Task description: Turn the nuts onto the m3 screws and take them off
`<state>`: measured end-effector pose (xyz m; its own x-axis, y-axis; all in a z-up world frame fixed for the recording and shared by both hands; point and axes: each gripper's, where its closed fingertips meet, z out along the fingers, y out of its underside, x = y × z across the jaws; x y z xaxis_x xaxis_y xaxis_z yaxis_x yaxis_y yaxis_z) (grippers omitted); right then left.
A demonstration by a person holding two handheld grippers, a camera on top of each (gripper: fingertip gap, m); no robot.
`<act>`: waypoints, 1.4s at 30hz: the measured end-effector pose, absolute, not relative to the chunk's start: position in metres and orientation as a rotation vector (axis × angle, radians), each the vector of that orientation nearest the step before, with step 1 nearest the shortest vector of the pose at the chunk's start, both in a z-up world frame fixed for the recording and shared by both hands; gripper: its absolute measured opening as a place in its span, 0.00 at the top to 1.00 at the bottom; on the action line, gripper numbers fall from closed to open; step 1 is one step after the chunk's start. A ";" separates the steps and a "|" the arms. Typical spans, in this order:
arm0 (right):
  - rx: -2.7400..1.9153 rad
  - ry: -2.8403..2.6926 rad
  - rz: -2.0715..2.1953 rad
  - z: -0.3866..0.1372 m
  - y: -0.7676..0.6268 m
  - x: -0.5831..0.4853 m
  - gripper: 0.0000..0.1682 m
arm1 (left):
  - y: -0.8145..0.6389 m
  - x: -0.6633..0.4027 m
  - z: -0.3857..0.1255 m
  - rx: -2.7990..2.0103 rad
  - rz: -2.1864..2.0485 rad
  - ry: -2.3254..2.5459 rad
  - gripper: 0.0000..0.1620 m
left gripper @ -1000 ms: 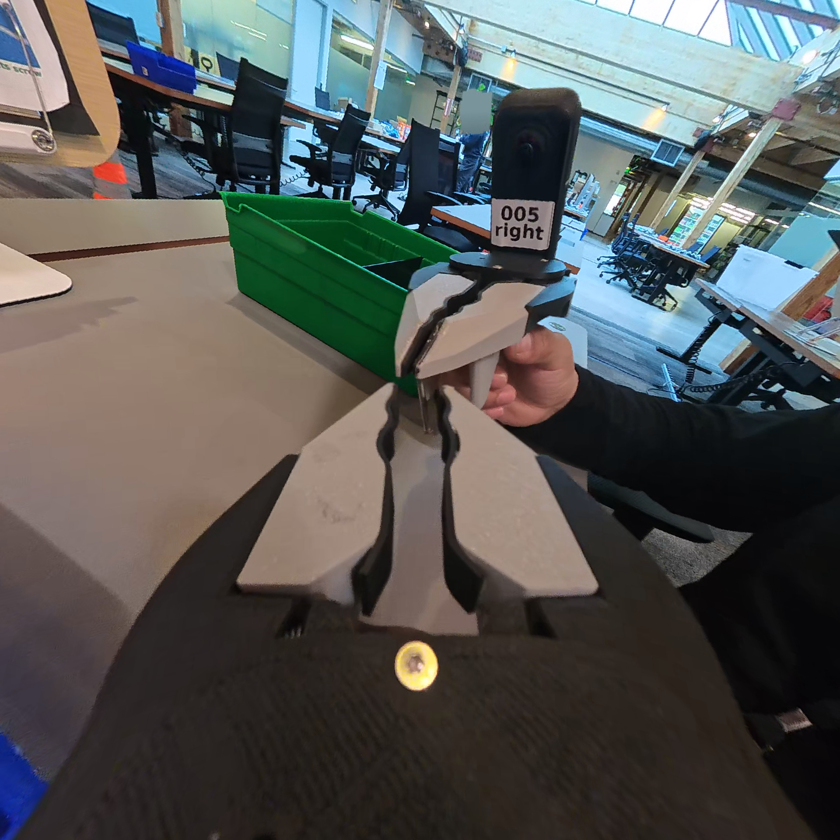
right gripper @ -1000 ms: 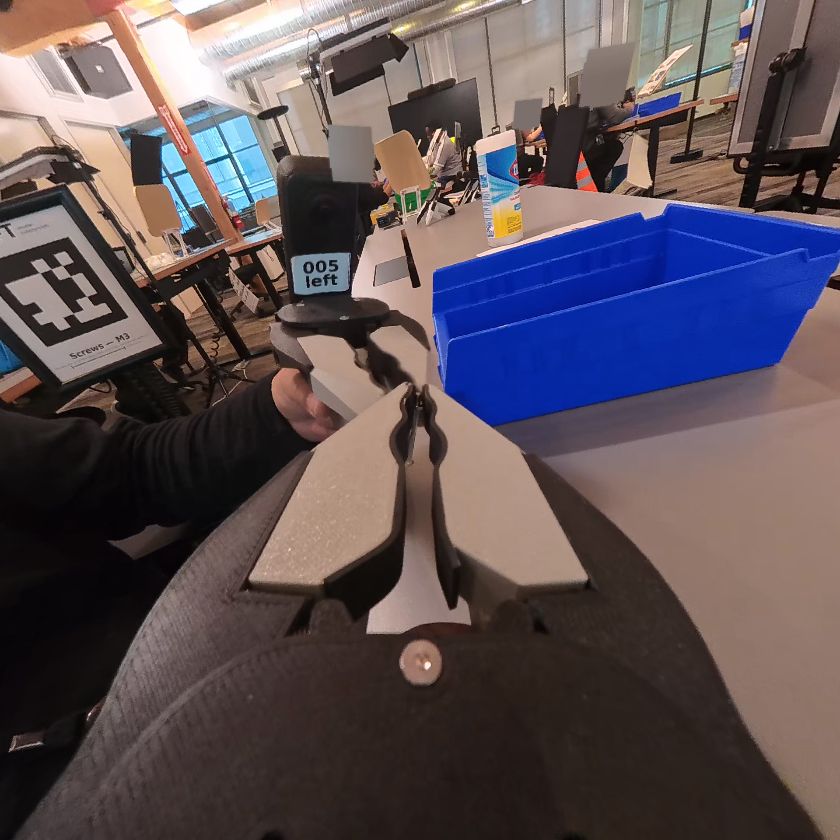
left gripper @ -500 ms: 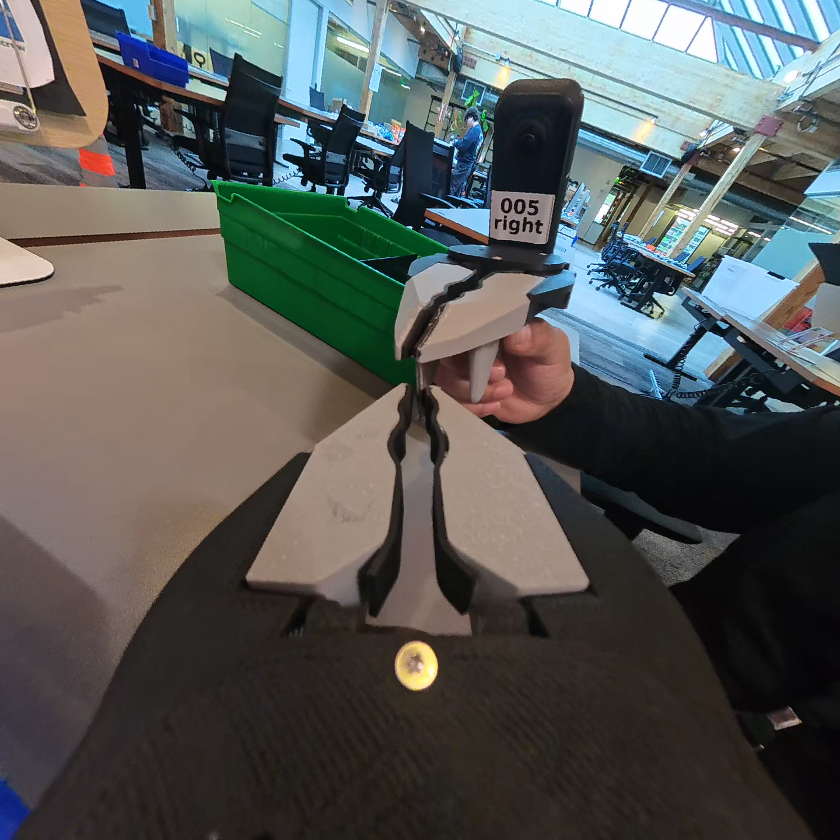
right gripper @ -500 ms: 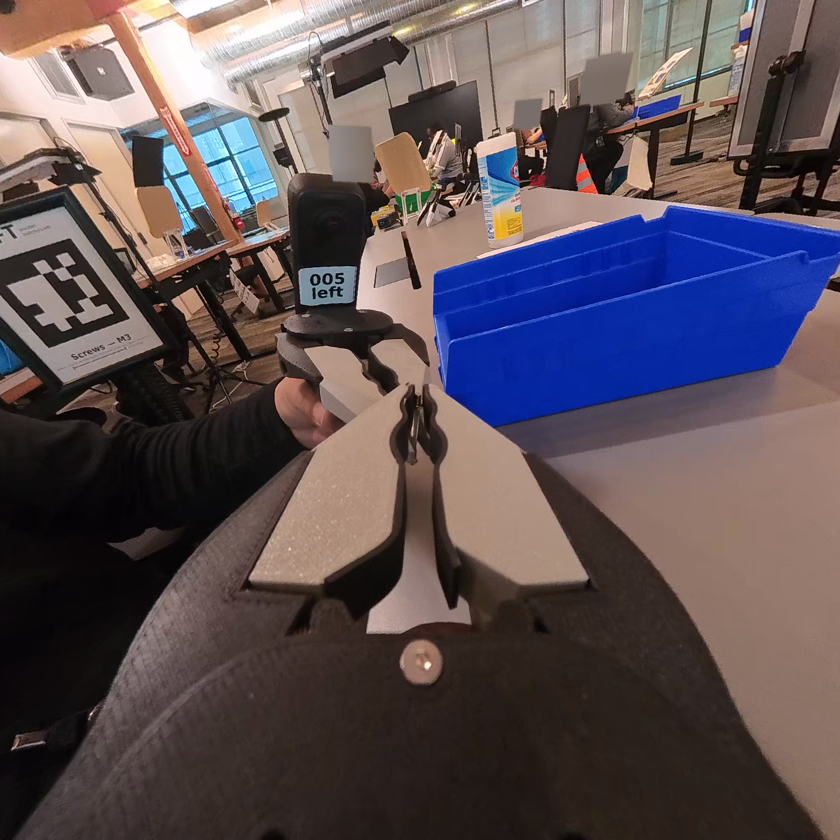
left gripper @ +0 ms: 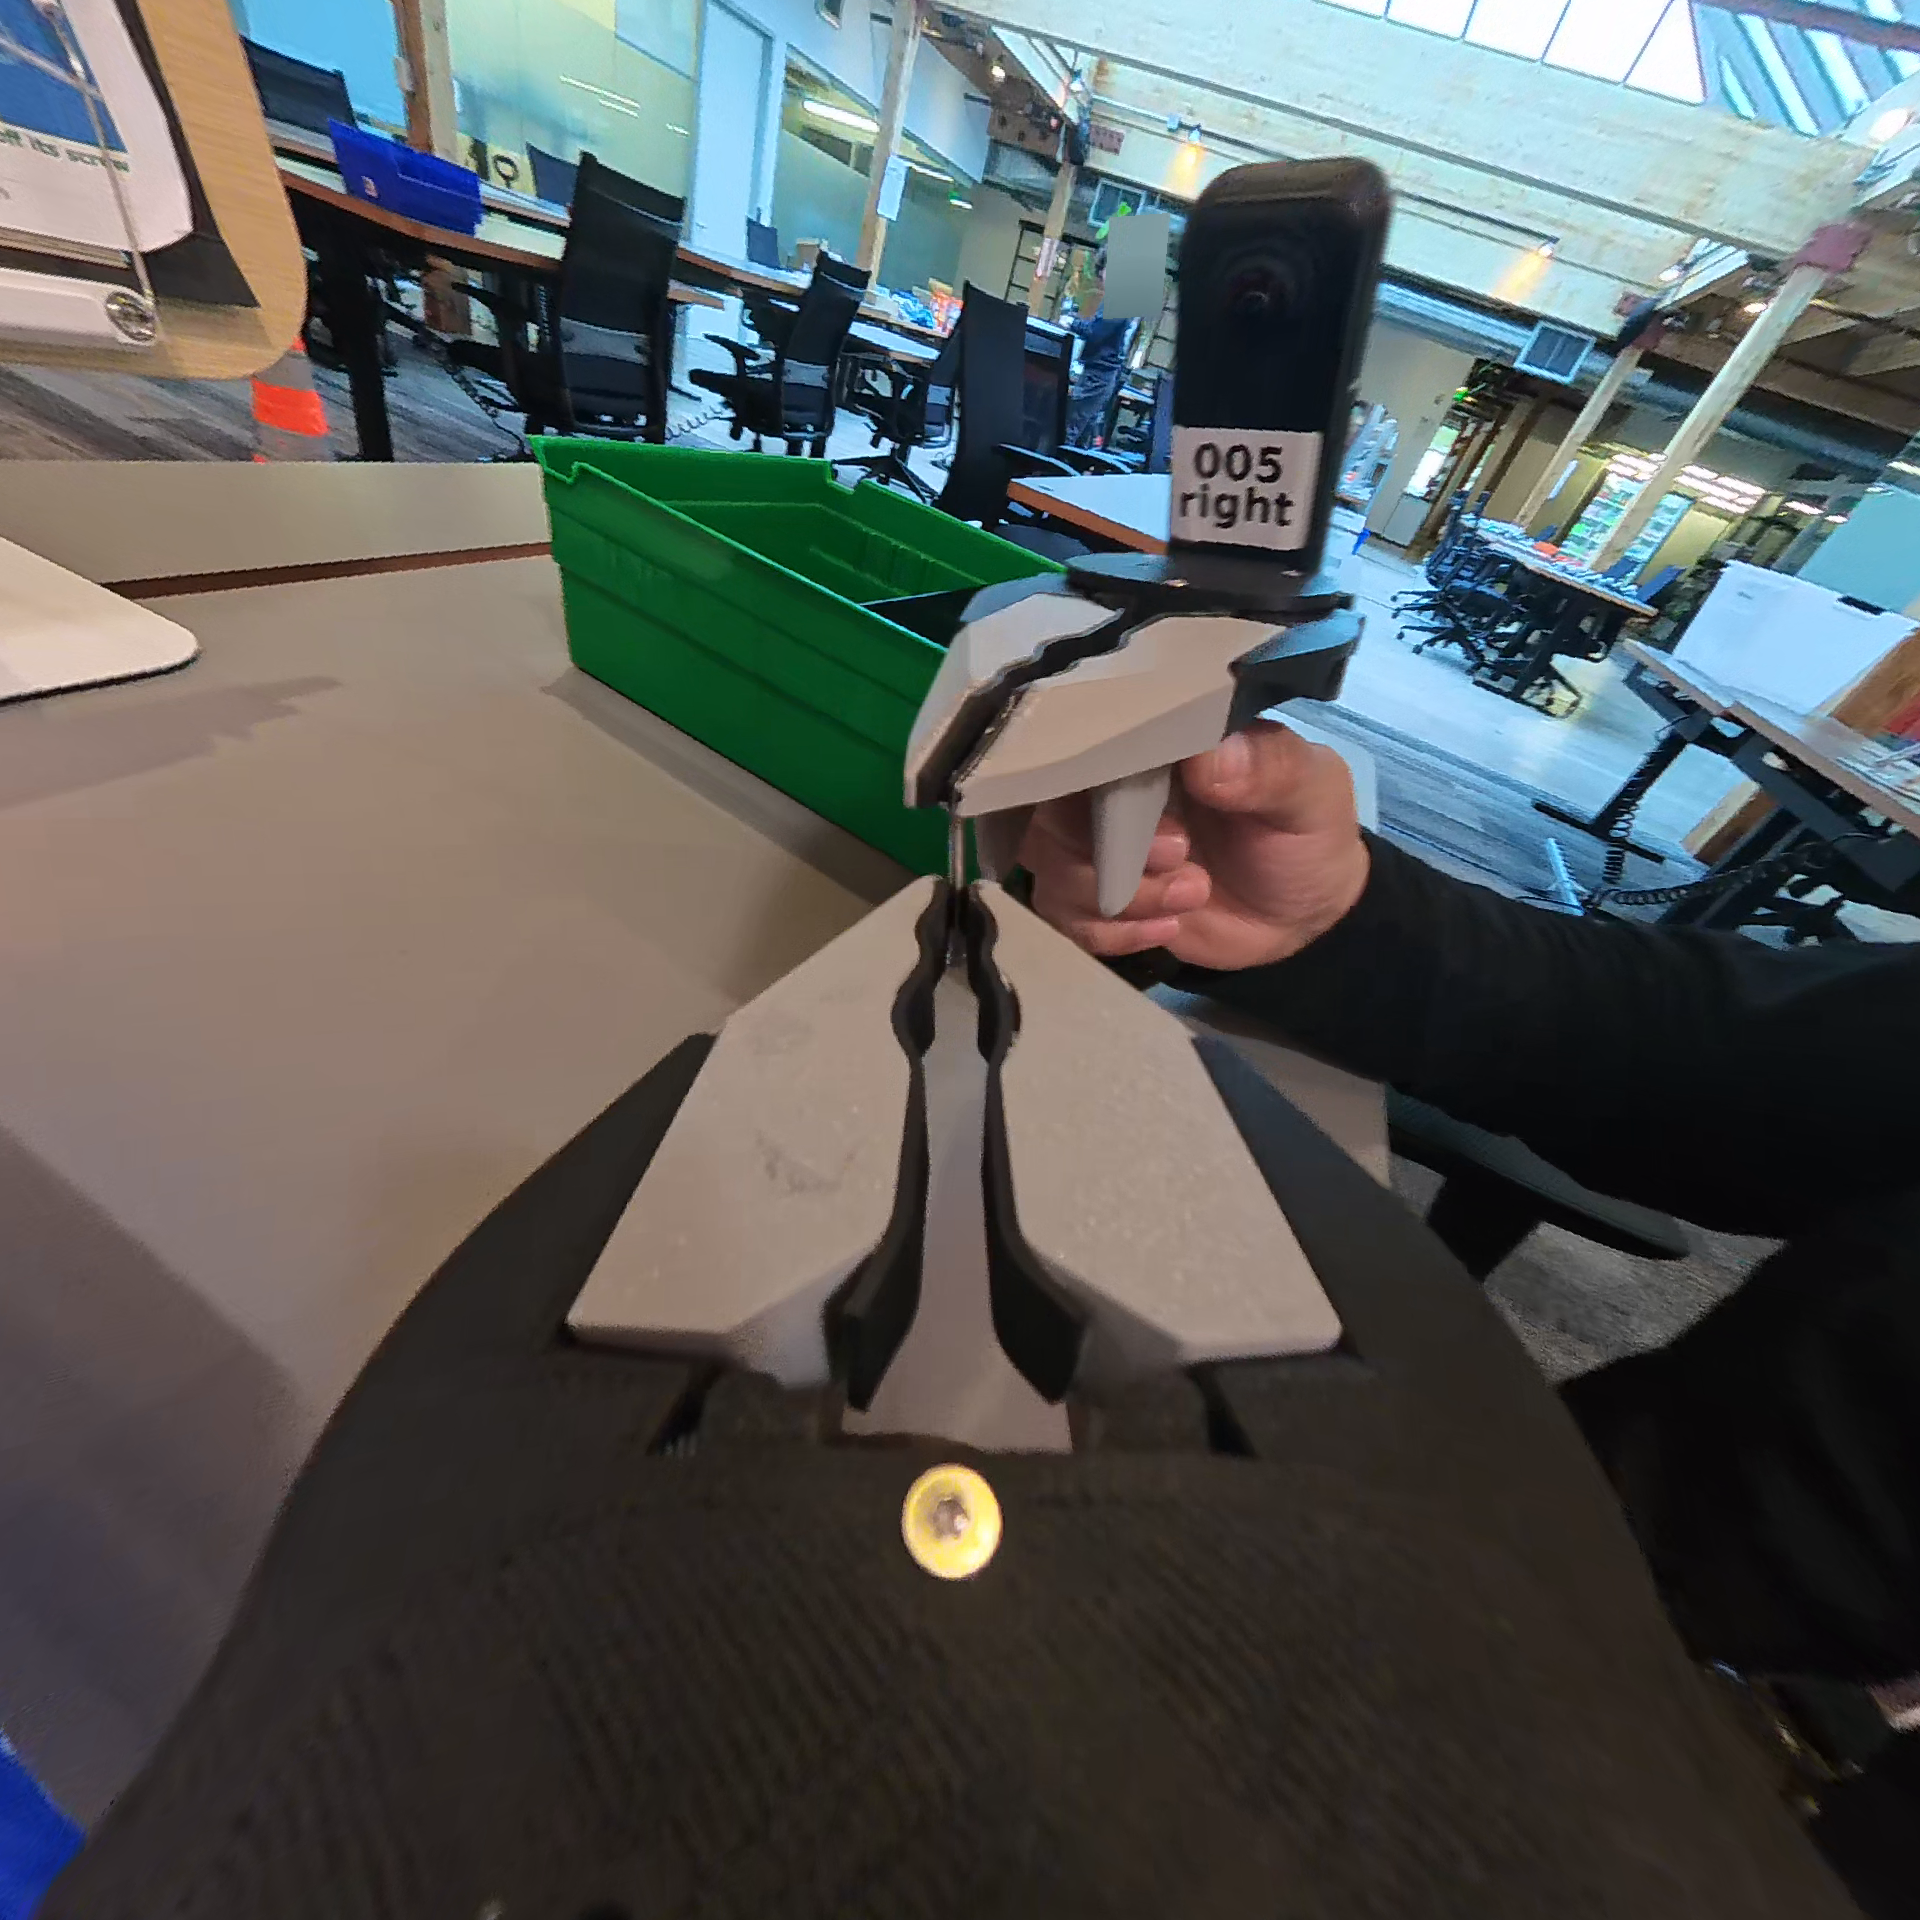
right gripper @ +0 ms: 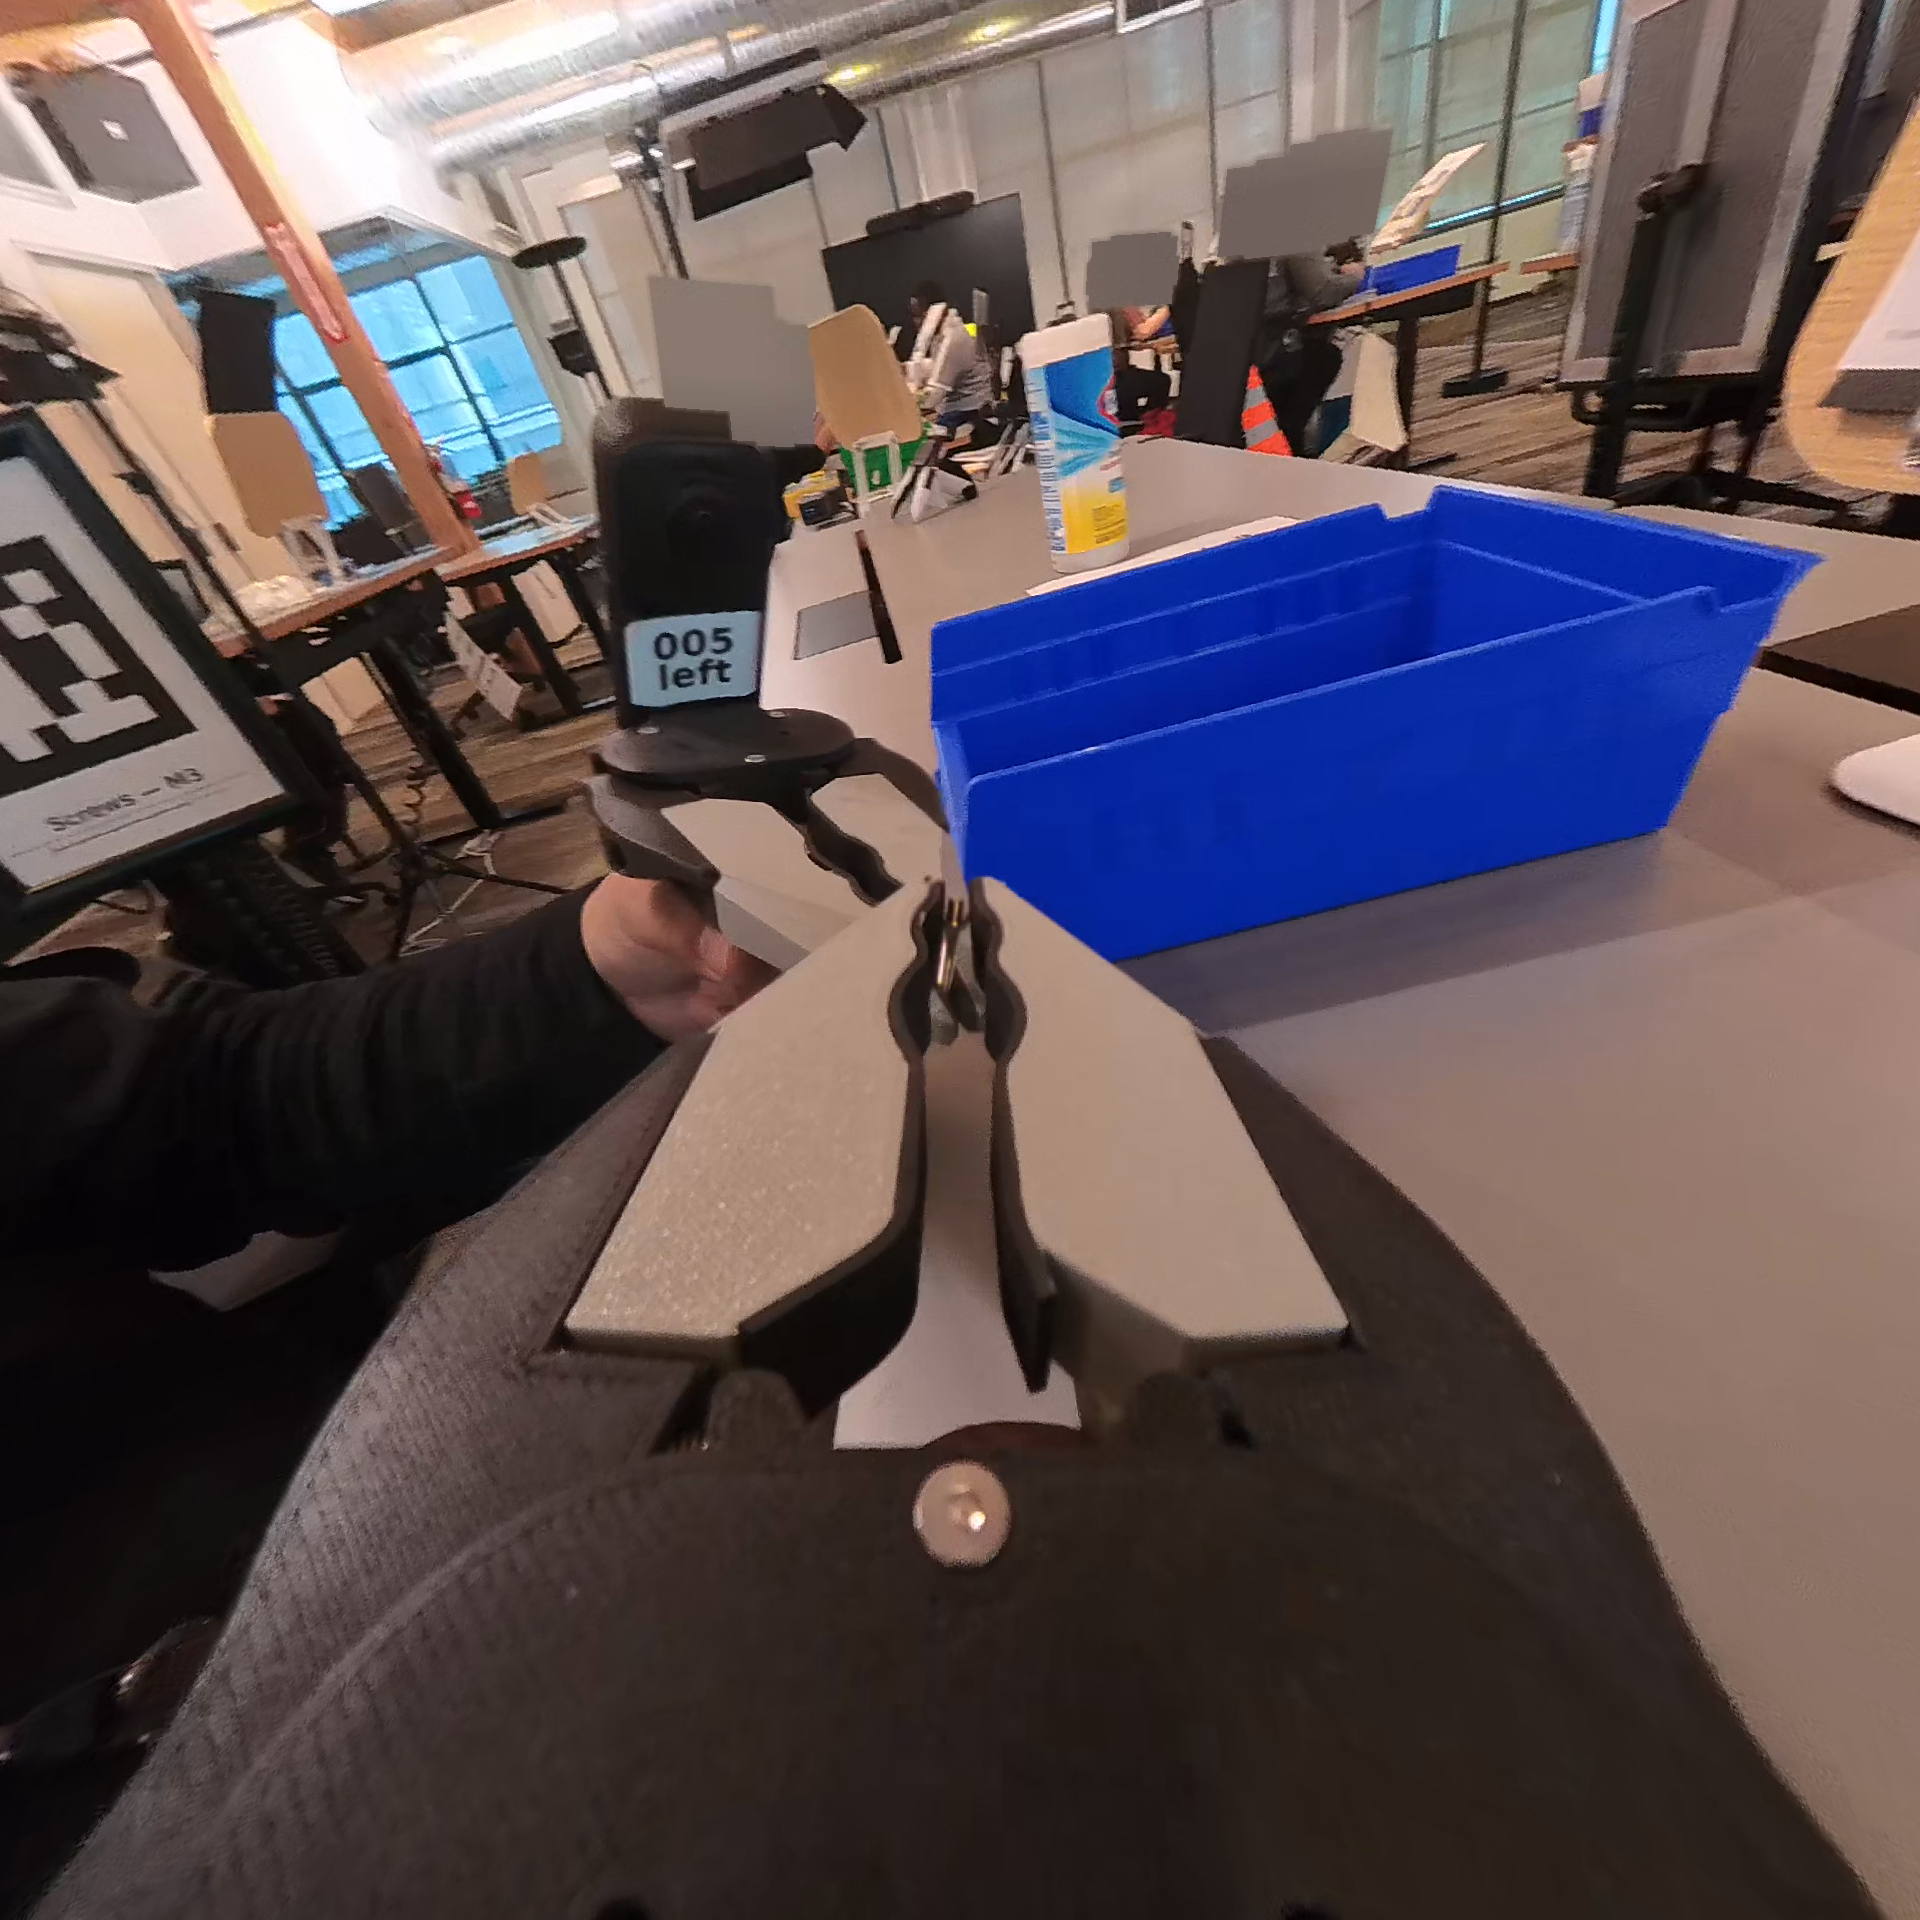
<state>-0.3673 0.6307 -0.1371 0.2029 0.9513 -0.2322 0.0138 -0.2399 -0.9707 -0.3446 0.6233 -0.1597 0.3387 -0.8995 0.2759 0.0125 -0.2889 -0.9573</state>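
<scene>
Screw and nut were both tiny: in the left wrist view a thin silvery M3 screw (left gripper: pixel 953 864) bridged the two tools above the grey table (left gripper: pixel 364 831). The left gripper (left gripper: pixel 958 920) had its grey fingers nearly closed on the screw's lower end, while the right gripper (left gripper: pixel 940 792), pinched tight in a person's hand (left gripper: pixel 1226 862), came down on the top end beside the green plastic bin (left gripper: pixel 727 634).

In the right wrist view the right gripper (right gripper: pixel 951 925) clamped a small dark metal piece, probably the nut (right gripper: pixel 948 951) (too blurred to be sure), near the blue plastic bin (right gripper: pixel 1330 748). My worry was misalignment: a slight tilt could have cross-threaded the nut, and a loosened squeeze could have dropped either part.
</scene>
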 end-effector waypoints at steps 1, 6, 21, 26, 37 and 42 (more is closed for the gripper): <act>-1.509 -0.946 1.177 -0.138 0.635 -0.365 0.96 | 0.628 -0.345 -0.160 -1.589 -1.108 0.813 1.00; -1.524 -0.876 1.130 -0.138 0.648 -0.356 0.86 | 0.658 -0.352 -0.157 -1.545 -1.035 0.698 1.00; -1.503 -0.910 1.128 -0.144 0.642 -0.371 0.87 | 0.648 -0.340 -0.163 -1.518 -1.008 0.766 1.00; -1.510 -0.929 1.129 -0.147 0.641 -0.375 0.86 | 0.644 -0.335 -0.163 -1.505 -0.992 0.792 1.00; -1.481 -0.932 1.121 -0.143 0.638 -0.376 0.88 | 0.642 -0.335 -0.161 -1.496 -1.002 0.782 1.00; -1.489 -0.941 1.086 -0.144 0.639 -0.376 0.88 | 0.641 -0.331 -0.163 -1.492 -0.949 0.808 1.00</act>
<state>-0.3765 0.6394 -0.1436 0.2872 0.9447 -0.1584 0.0229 -0.1721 -0.9848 -0.3311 0.6410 -0.1630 0.4387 -0.8900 0.1245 0.0190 -0.1293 -0.9914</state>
